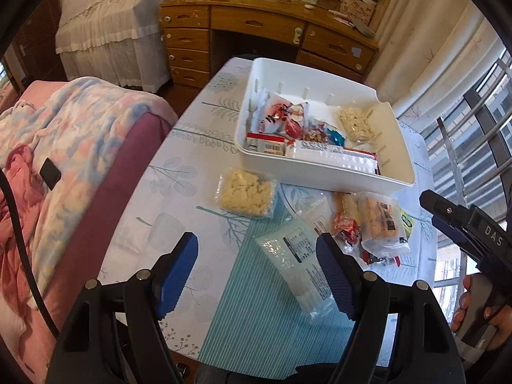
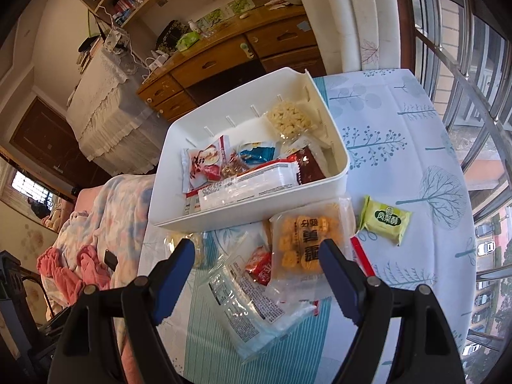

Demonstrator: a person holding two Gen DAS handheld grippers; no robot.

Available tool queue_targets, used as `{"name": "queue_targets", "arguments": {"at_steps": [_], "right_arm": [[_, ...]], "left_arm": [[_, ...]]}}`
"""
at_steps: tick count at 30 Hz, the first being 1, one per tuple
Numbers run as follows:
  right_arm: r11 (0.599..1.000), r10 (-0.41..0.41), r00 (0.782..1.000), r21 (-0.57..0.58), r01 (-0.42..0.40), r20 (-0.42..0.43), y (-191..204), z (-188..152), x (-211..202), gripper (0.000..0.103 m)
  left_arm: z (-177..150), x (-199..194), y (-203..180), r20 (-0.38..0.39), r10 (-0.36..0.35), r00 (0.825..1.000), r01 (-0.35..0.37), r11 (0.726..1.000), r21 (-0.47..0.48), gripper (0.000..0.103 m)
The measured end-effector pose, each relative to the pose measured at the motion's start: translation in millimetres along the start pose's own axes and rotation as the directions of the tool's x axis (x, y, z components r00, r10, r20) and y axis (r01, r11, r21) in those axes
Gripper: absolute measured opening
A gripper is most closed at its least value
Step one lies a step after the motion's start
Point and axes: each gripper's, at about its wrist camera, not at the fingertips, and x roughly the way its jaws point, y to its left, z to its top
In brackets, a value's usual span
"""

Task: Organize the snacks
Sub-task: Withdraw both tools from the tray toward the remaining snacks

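A: Left gripper [image 1: 257,275]: jaws apart, holding nothing; clear packet [image 1: 296,268] on the desk [image 1: 179,172] between its fingers.
B: Right gripper [image 2: 257,276]: wide, empty; yellow-biscuit pack [image 2: 304,243] below it, white bin [image 2: 332,172] beyond, holding snacks.

"DAS" on the right gripper [image 1: 448,220]; "凤梨酥" on the green snack packet [image 2: 385,220].
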Motion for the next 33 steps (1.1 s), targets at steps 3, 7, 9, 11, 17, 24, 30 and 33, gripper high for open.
{"name": "queue_targets", "arguments": {"at_steps": [3, 7, 9, 11, 17, 24, 30, 33], "right_arm": [[1.0, 0.01, 1.0, -0.005, -0.01, -0.003, 7, -5, -1, 0.081], [1.0, 0.011, 1.0, 0.0, -0.011, -0.028, 12, -13, 2, 0.081], [1.0, 0.0, 0.999, 0.008, 0.001, -0.041, 14, -17, 6, 0.081], [1.0, -0.011, 0.999, 0.016, 0.012, -0.05, 15, -22, 8, 0.081], [0.993, -0.062, 0.996, 0.1, 0.068, -0.068, 20, -37, 12, 0.081], [0.974, -0.126, 0.991, 0.182, 0.133, -0.048, 30, -53, 10, 0.081], [0.969, -0.172, 0.985, 0.184, 0.168, 0.007, 45, -74, 10, 0.081], [0.965, -0.204, 0.979, 0.173, 0.198, 0.017, 51, -83, 14, 0.081]], "left_arm": [[-2, -2, 6, 0.006, 0.003, 1.0, -0.003, 1.0, -0.008, 0.075], [-1, 2, 12, -0.006, -0.015, 1.0, 0.015, 1.0, 0.0, 0.075], [0, 7, 13, -0.018, -0.025, 1.0, 0.025, 1.0, 0.01, 0.075], [3, 11, 14, -0.032, -0.04, 0.999, 0.041, 0.999, 0.03, 0.075], [19, 25, 18, -0.083, -0.102, 0.991, 0.112, 0.986, 0.122, 0.077], [39, 42, 23, -0.151, -0.148, 0.977, 0.181, 0.957, 0.227, 0.082], [46, 60, 23, -0.219, -0.153, 0.964, 0.216, 0.928, 0.302, 0.086], [50, 72, 22, -0.256, -0.147, 0.956, 0.229, 0.915, 0.332, 0.086]]}}
